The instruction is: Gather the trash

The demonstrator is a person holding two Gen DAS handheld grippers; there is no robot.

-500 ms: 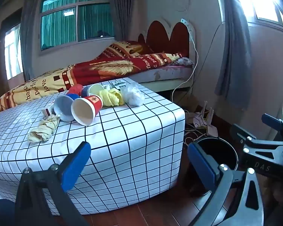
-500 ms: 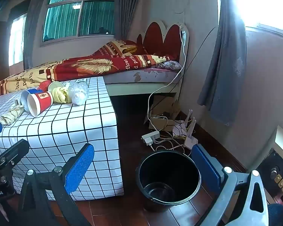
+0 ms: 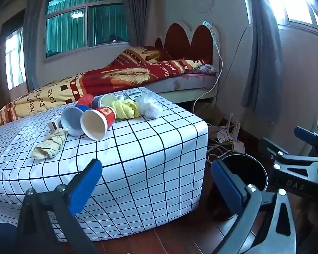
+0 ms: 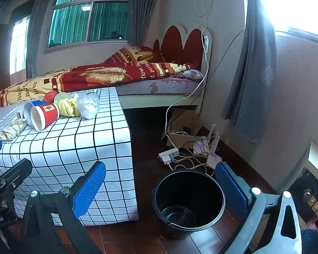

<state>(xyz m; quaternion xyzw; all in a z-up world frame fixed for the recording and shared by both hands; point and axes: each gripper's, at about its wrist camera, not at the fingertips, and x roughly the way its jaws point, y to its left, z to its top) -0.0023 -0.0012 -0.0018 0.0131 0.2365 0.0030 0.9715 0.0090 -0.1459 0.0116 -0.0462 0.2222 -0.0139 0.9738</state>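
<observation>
Trash lies in a loose heap on the far part of my checked table [image 3: 137,158]; both my pairs of jaws stand wide open and empty.

Largest first: the bed [image 3: 120,78] runs behind the table, and the black bin [image 4: 188,203] stands on the floor to the table's right, near my right gripper [image 4: 159,186]. My left gripper [image 3: 156,182] hangs before the table's near edge. On the table, the red cup [image 3: 98,121] lies on its side touching a blue cup [image 3: 73,120]; a yellow rag [image 3: 126,110] and a clear plastic bag [image 3: 149,108] sit just right of them, a crumpled beige wad [image 3: 48,146] to the near left.
</observation>
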